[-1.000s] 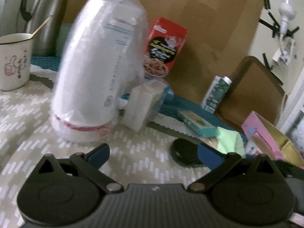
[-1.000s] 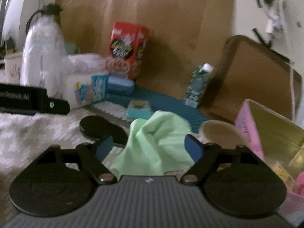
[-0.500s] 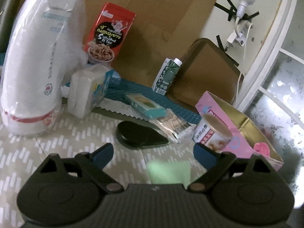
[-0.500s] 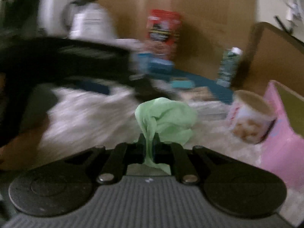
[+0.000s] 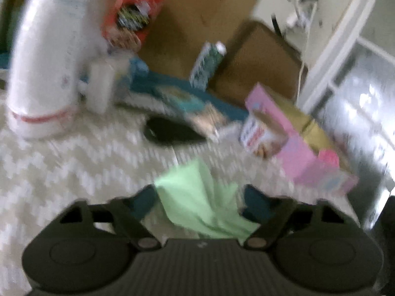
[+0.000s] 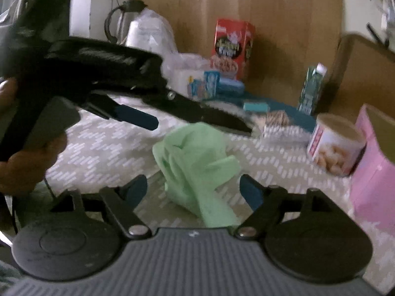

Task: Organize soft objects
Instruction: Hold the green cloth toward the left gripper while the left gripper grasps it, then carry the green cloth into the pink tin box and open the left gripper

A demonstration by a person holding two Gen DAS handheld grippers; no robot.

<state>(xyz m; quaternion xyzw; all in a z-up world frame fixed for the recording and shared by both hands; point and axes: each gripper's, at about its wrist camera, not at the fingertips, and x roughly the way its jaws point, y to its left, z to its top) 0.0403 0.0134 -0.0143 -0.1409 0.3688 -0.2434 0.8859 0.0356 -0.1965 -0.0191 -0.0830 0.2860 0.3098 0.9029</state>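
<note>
A light green cloth [image 6: 195,162] lies crumpled on the patterned tablecloth [image 6: 103,145]. In the right wrist view my right gripper [image 6: 193,191] is open, its blue fingers either side of the cloth without pinching it. In the left wrist view, which is blurred, the cloth [image 5: 202,197] lies between the open fingers of my left gripper [image 5: 197,203]. The left gripper also shows in the right wrist view [image 6: 138,118], held in a hand just above and left of the cloth.
A pink box [image 6: 375,162] and a can [image 6: 335,145] stand at the right. A black oval object [image 5: 170,130], a white bag of cups [image 5: 44,56], a tissue pack [image 6: 197,83], a red cereal box [image 6: 232,46] and a green carton [image 6: 311,88] are behind.
My right gripper, shut on the green cloth half a second ago, has opened and the cloth lies on the table. My left gripper has moved over the cloth.
</note>
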